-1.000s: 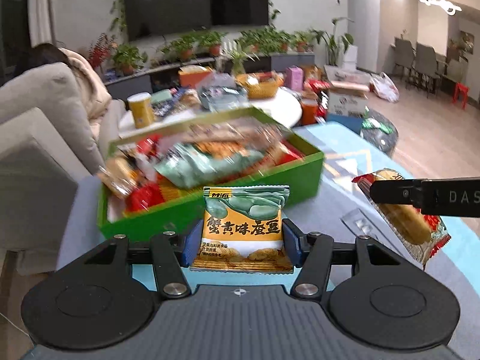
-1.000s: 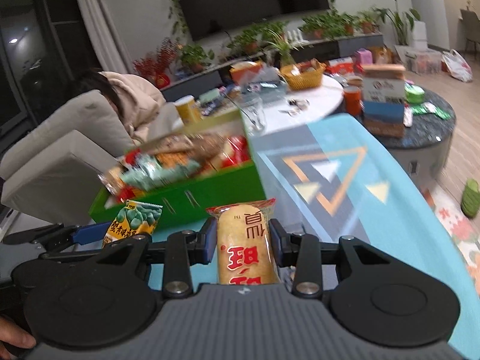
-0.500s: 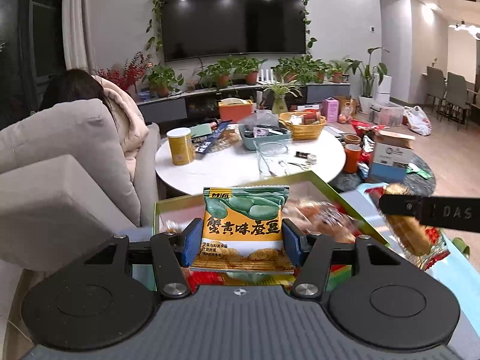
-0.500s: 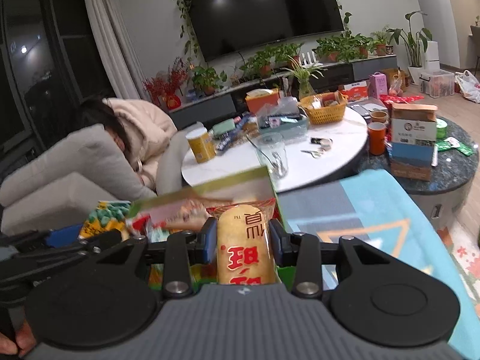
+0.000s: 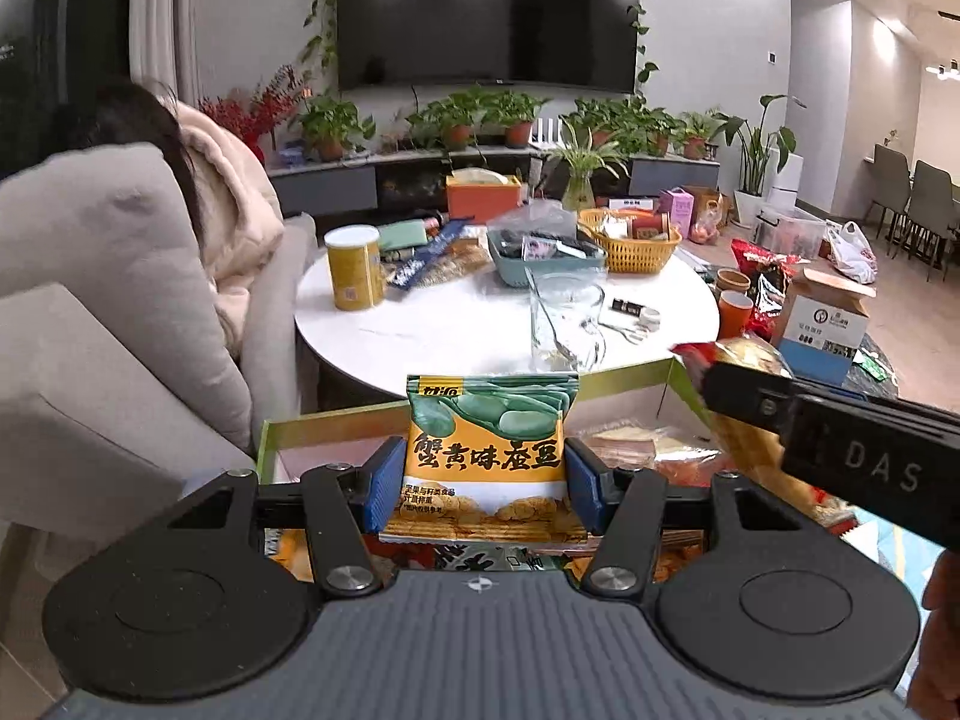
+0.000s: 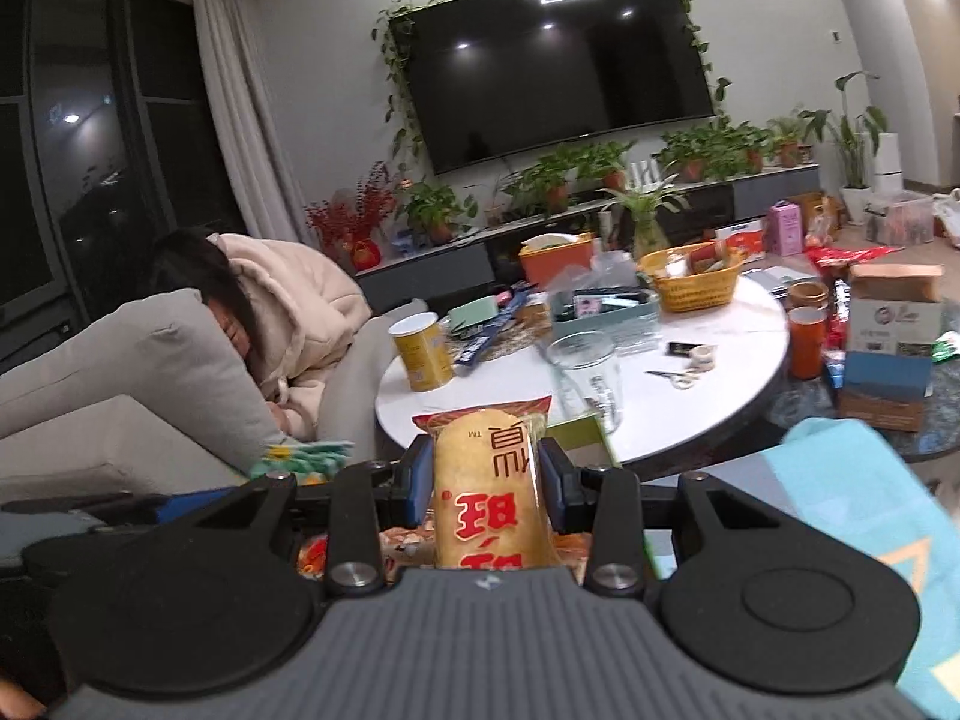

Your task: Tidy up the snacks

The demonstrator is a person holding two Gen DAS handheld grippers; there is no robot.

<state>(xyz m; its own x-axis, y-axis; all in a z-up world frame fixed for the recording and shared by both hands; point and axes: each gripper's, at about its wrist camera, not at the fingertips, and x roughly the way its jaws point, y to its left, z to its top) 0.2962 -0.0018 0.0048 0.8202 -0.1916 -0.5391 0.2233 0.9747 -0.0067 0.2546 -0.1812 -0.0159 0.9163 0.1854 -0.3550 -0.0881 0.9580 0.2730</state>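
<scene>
My left gripper (image 5: 483,489) is shut on an orange and green broad-bean snack packet (image 5: 486,450) and holds it above the green snack box (image 5: 324,420), which holds several packets. My right gripper (image 6: 487,492) is shut on a yellow and red cake packet (image 6: 489,492), also over the box, whose far corner (image 6: 585,435) shows. In the left wrist view the right gripper comes in from the right with the cake packet (image 5: 744,360). In the right wrist view the bean packet (image 6: 300,459) shows at the left.
A round white table (image 5: 468,324) stands just beyond the box with a yellow can (image 5: 354,267), a glass mug (image 5: 564,321) and a basket (image 5: 636,240). A person lies on the grey sofa (image 5: 90,300) at the left. A blue patterned cloth (image 6: 858,498) covers the surface at the right.
Both grippers have risen and moved forward over the green box, each still holding its packet. The box now lies below them, mostly hidden.
</scene>
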